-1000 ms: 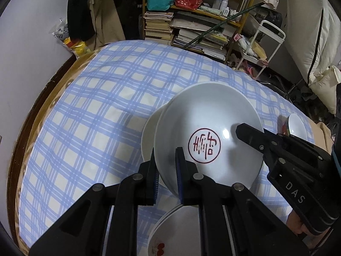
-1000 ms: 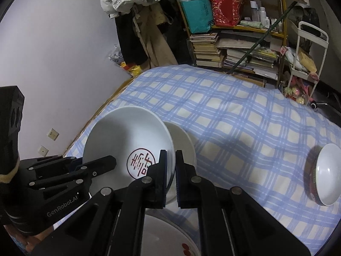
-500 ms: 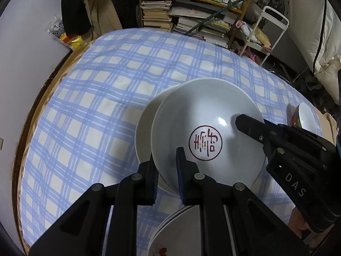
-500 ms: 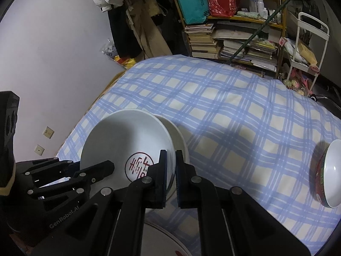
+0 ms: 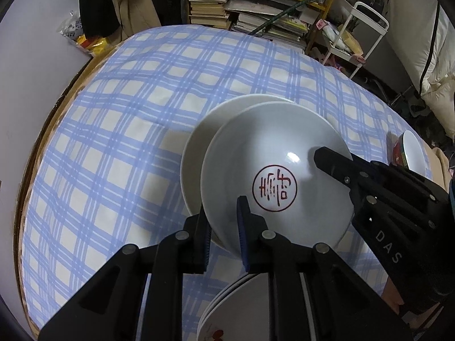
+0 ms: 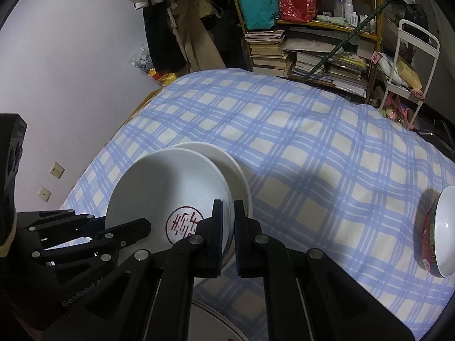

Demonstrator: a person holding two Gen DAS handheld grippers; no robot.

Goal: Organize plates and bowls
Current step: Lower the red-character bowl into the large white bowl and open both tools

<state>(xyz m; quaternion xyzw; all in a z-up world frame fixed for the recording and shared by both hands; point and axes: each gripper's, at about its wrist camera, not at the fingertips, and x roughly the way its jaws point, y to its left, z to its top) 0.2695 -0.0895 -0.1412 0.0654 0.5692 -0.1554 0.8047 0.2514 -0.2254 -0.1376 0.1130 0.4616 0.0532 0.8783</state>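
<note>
A white plate with a red seal mark (image 5: 273, 153) is held tilted over a plain white plate (image 5: 196, 153) that lies on the blue checked cloth. My left gripper (image 5: 223, 213) is shut on its near rim. My right gripper (image 6: 227, 213) is shut on the opposite rim of the seal plate (image 6: 159, 187), and it appears in the left wrist view (image 5: 327, 159) with one finger over the plate. The plain plate (image 6: 241, 176) sticks out behind the held one. I cannot tell whether the two plates touch. The left gripper (image 6: 136, 227) shows at the lower left.
A stack of white plates (image 5: 241, 312) with a red motif sits just under my grippers. A bowl with a red outside (image 6: 438, 236) stands on edge at the cloth's right side. Bookshelves, a white trolley (image 5: 366, 28) and hanging clothes lie beyond the cloth.
Both grippers have sunk with the seal plate, bringing it lower over the plain plate. The plain plate now shows more at the far left of the held one.
</note>
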